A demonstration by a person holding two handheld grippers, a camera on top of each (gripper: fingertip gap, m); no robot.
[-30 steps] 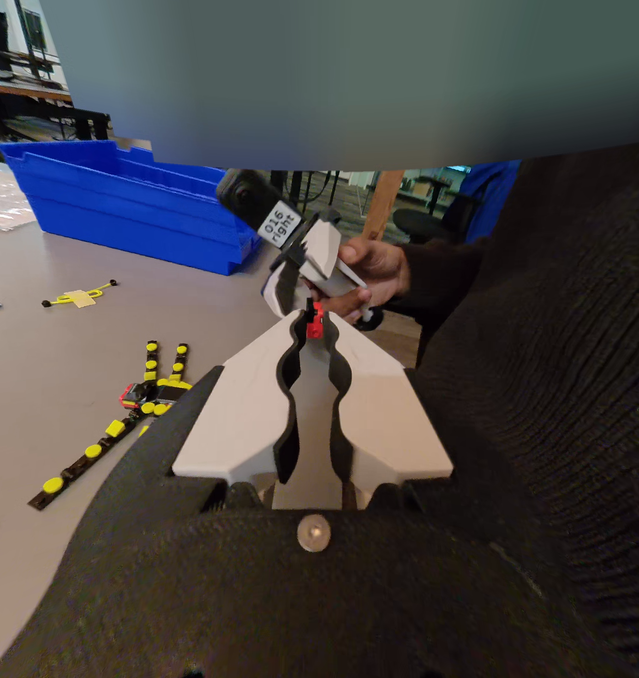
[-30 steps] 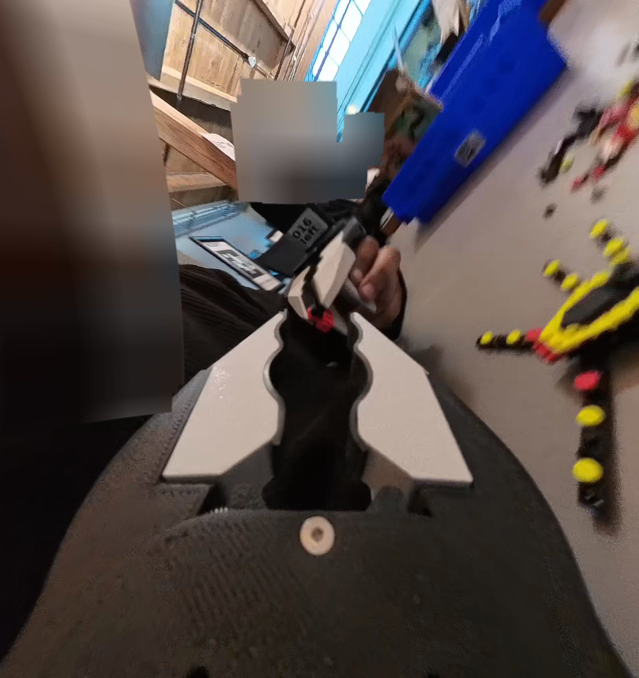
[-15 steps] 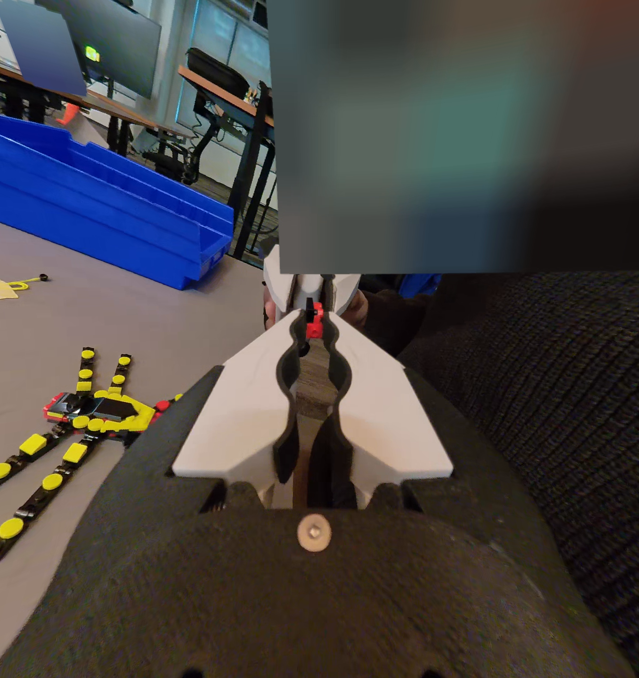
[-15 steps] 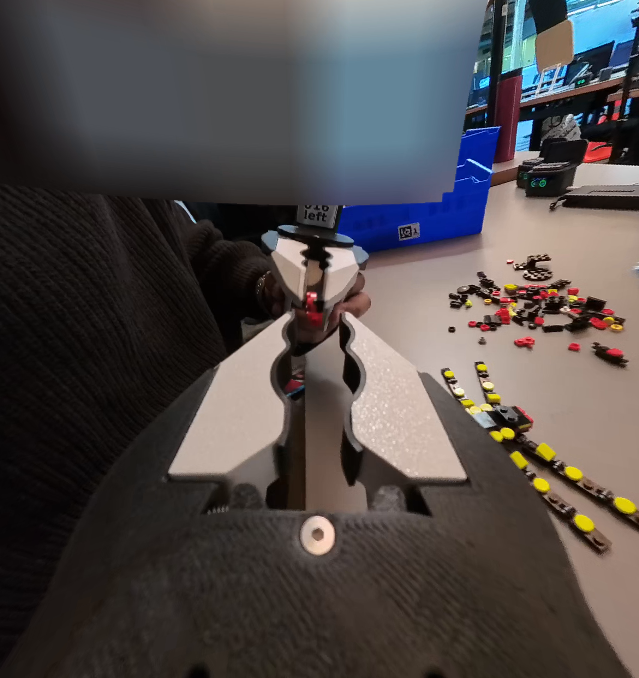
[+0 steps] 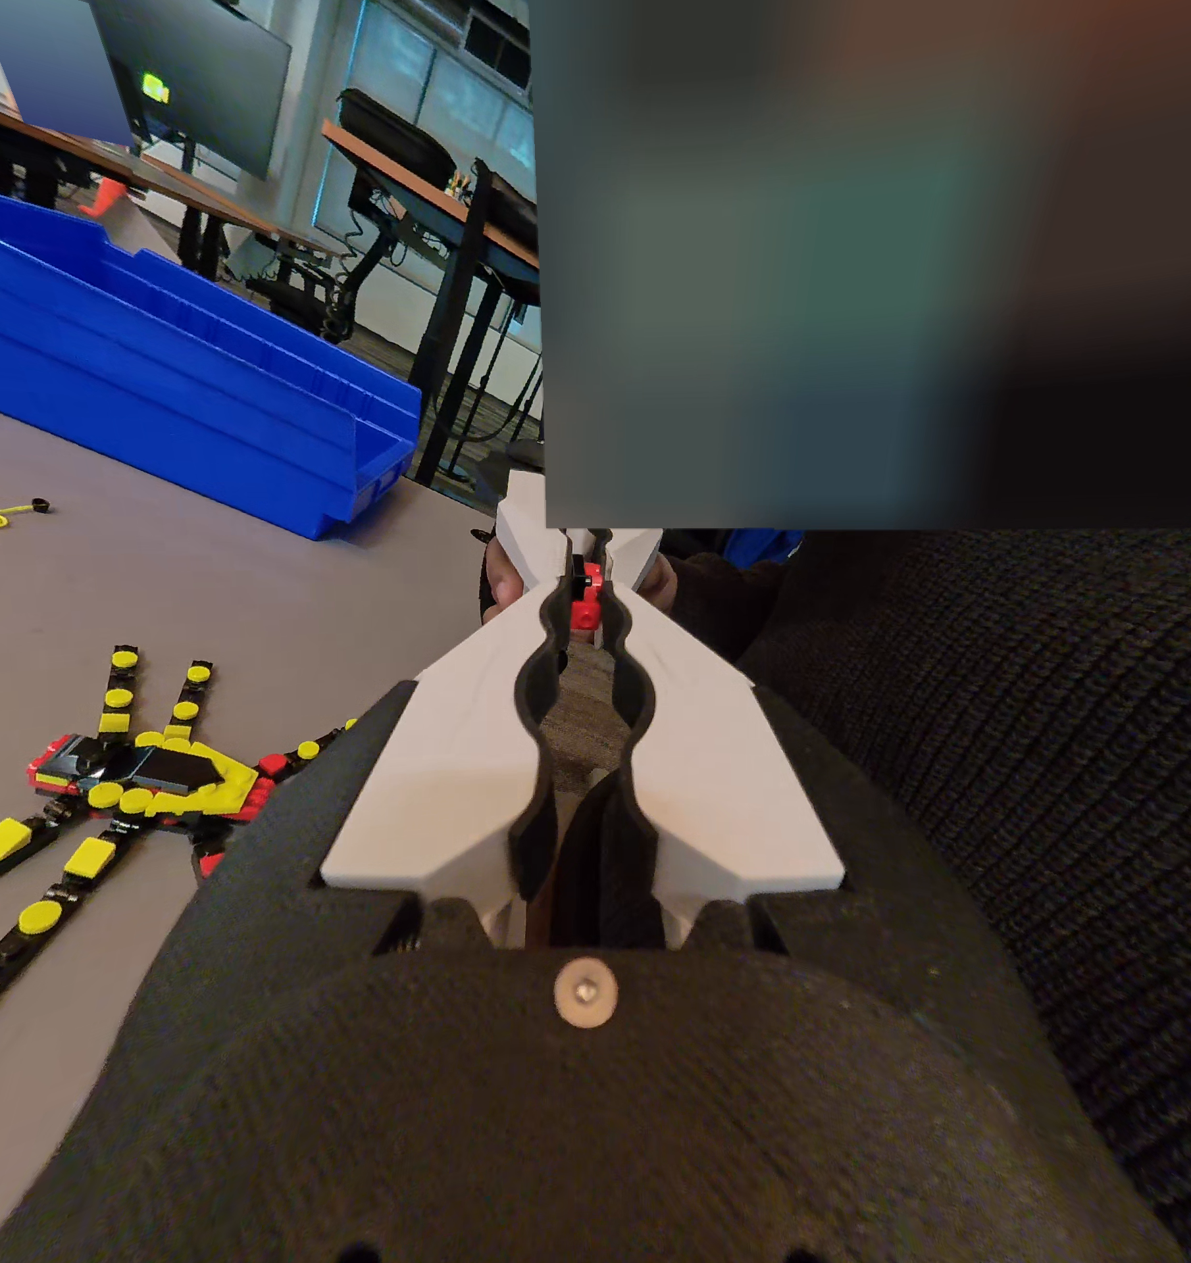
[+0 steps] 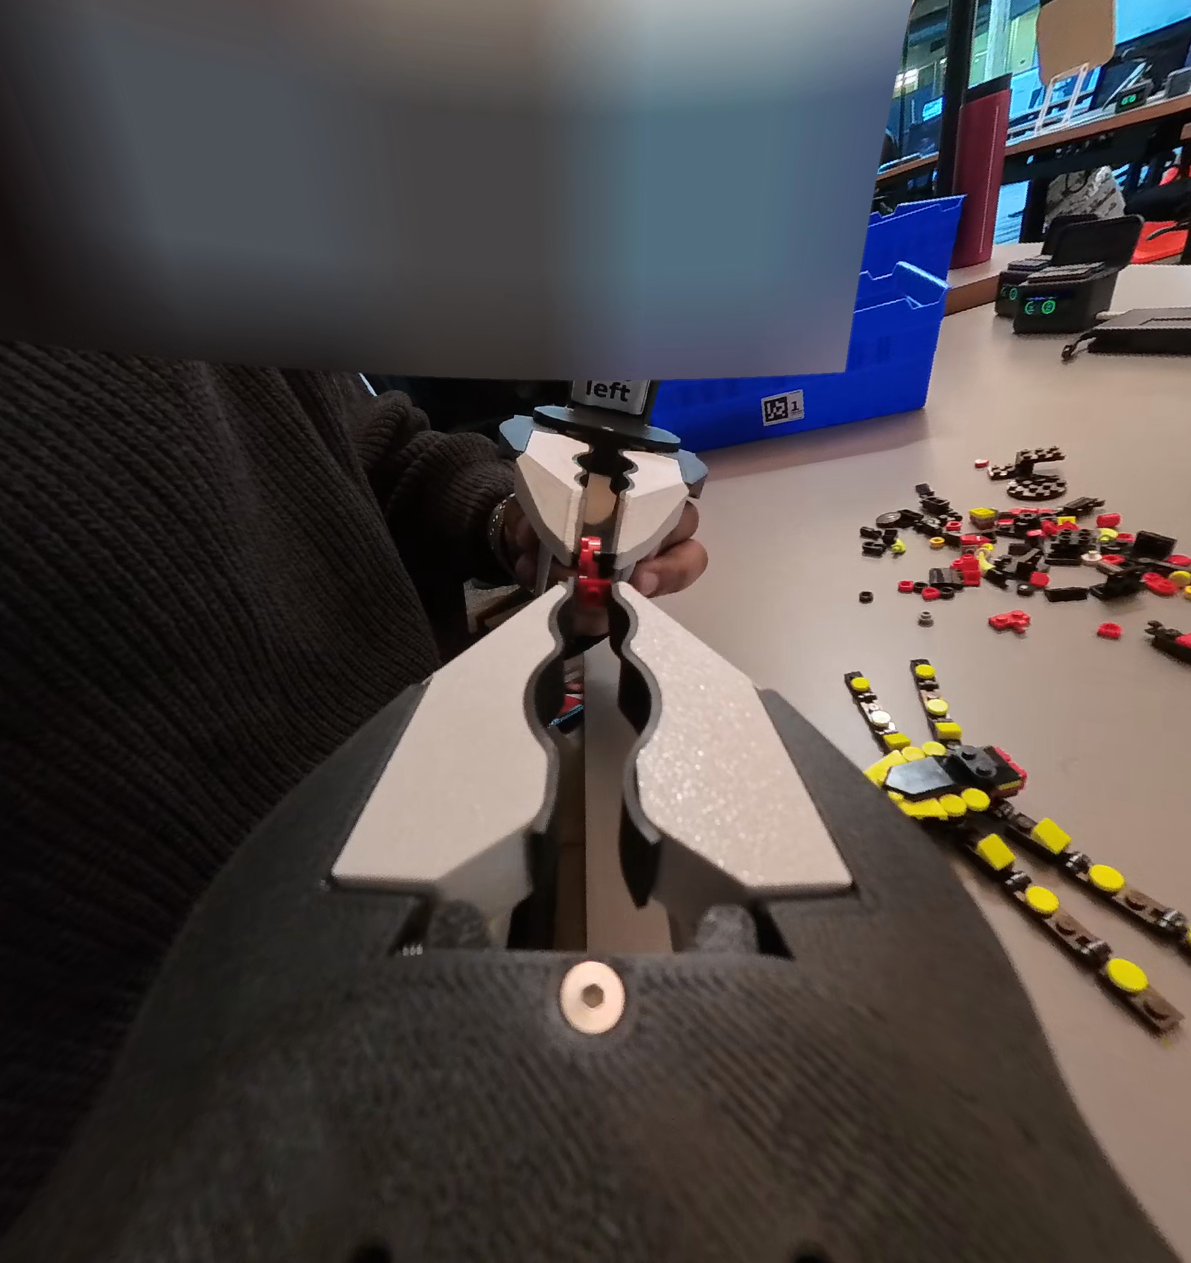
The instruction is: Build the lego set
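Observation:
A small red lego piece [image 5: 584,610] with a black part on it sits between the tips of my left gripper [image 5: 583,601], which is shut on it. My right gripper [image 6: 589,589] faces the left one tip to tip, above the table's near edge. Its jaws are closed around the same red piece [image 6: 589,577]. The left gripper also shows in the right wrist view [image 6: 596,547], held by a hand. The yellow, black and red model [image 5: 148,772] with long studded legs lies flat on the grey table [image 5: 251,615]. It also shows in the right wrist view [image 6: 941,779].
A pile of loose black, red and yellow pieces [image 6: 1057,547] lies farther back on the table. A blue bin [image 5: 169,369] stands at the table's far side, also in the right wrist view [image 6: 900,328]. Black devices [image 6: 1071,287] stand at the back. A dark knitted sleeve [image 6: 169,615] is close by. My two grippers' fingertips are within a few centimetres of each other.
Both grippers swung round and levelled out. My right gripper's jaws, wide apart a second ago, have closed onto the red piece that the left gripper holds.

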